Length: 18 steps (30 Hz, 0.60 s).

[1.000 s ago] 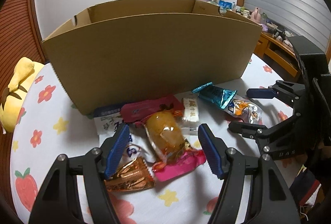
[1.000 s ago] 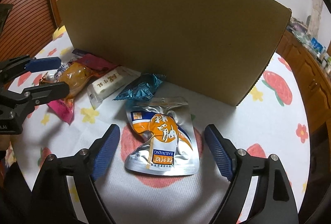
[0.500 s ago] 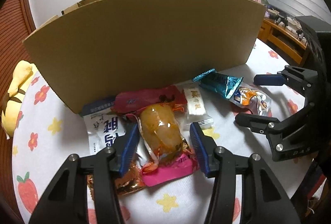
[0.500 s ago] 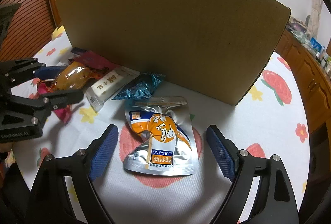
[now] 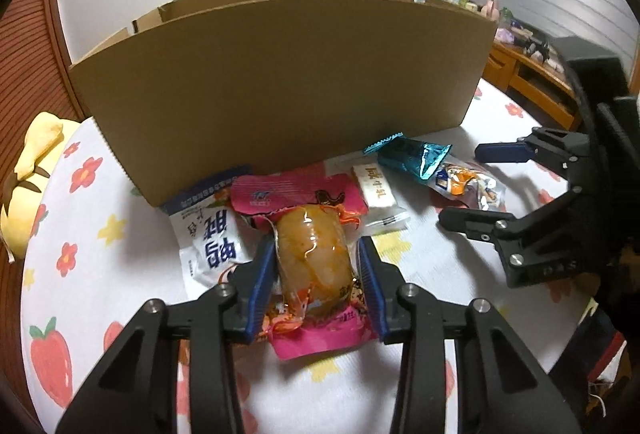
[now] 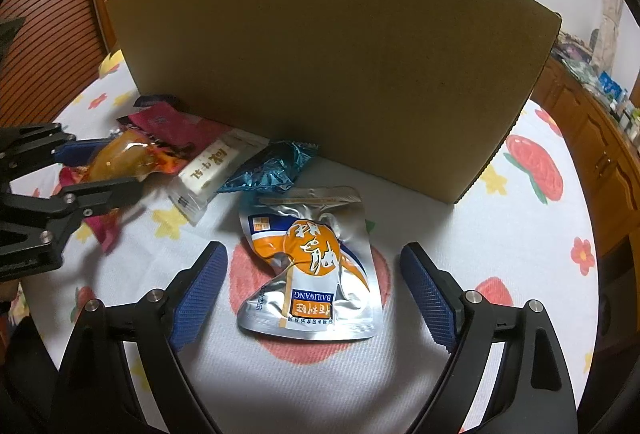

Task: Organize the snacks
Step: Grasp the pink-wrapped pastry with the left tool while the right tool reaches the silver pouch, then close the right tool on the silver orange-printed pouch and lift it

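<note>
- Left gripper (image 5: 316, 266), lower centre of the left wrist view: its jaws have just been closing and now stand narrow, the blue pads (image 5: 262, 280) pressed against both sides of the clear orange snack pouch (image 5: 314, 258).
- The pouch lies on top of a pink packet (image 5: 320, 340) on the bench (image 5: 420, 386), whose cloth is printed with flowers and strawberries.
- Right gripper (image 6: 314, 294), lower centre of the right wrist view: jaws wide, either side of a silver-and-orange pouch (image 6: 310, 274) without touching it.
- White bar (image 6: 208, 169) and teal wrapper (image 6: 272, 169): between the two pouches, left of centre.
- Cardboard box (image 5: 280, 81): upright behind all the snacks, filling the upper middle.
</note>
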Available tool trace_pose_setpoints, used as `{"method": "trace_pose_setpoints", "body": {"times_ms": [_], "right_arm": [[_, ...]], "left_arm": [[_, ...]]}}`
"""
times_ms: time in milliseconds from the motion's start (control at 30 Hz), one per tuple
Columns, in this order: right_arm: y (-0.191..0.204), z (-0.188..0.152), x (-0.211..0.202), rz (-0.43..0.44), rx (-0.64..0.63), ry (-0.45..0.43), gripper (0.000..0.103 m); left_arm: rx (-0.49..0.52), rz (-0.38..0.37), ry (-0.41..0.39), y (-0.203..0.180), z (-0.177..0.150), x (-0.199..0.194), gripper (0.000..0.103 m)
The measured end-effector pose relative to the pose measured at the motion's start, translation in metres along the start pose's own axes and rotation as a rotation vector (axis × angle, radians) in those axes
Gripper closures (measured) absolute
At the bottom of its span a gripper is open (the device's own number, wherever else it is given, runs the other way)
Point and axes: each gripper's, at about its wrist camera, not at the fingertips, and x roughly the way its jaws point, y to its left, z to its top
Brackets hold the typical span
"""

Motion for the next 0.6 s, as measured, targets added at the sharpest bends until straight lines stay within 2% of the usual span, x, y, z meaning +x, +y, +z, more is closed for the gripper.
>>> {"method": "trace_pose_setpoints", "body": {"times_ms": [300,600], "right_arm": [[0.0,0.0,0.0,0.0,0.0,0.0,0.012],[-0.001,0.0,0.0,0.006,0.001,0.001,0.011]], "left_arm": [[-0.037,-0.013,-0.056,0.007,-0.007,-0.029,0.063],[-0.054,0.003,-0.088,0.008,-0.008,-0.039,0.063]]}}
